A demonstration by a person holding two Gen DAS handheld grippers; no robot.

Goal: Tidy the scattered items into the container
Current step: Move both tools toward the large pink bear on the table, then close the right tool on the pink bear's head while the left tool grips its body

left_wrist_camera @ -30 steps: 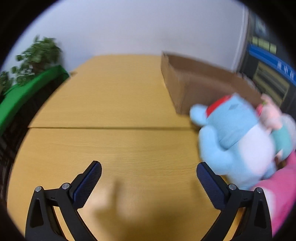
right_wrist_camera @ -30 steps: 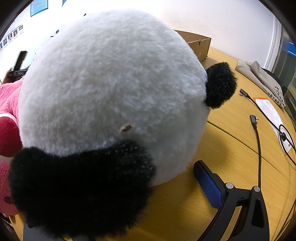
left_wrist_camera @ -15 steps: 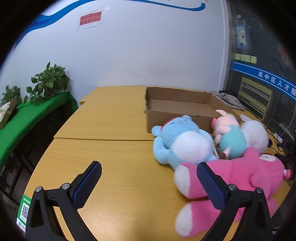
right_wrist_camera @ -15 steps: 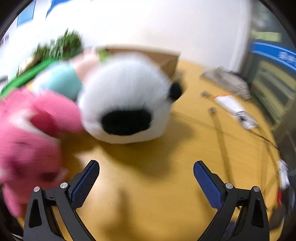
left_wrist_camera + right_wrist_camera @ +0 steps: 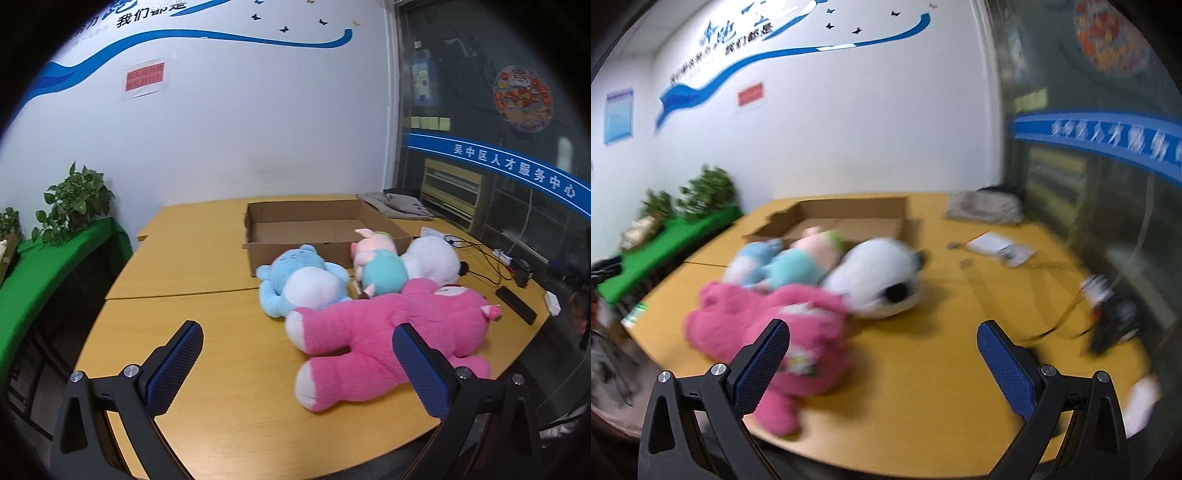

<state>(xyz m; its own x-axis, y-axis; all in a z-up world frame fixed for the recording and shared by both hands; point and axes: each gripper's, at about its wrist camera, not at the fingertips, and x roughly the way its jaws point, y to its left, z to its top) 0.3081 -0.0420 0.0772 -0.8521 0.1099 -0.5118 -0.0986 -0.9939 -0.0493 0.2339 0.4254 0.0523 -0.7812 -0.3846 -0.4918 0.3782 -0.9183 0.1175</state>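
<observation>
We see the right wrist view all smeared, so the pink toy (image 5: pixel 768 325) and the white toy (image 5: pixel 875 277) look fuzzy. In the left wrist view the pink toy hides the bottom of the white toy (image 5: pixel 430 260), and the blue toy (image 5: pixel 303 280) covers part of the box (image 5: pixel 317 221) front.

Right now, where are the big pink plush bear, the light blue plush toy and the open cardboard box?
big pink plush bear (image 5: pixel 388 325), left wrist view, its belly.
light blue plush toy (image 5: pixel 295 264), left wrist view, its head.
open cardboard box (image 5: pixel 303 230), left wrist view, inside floor.
</observation>
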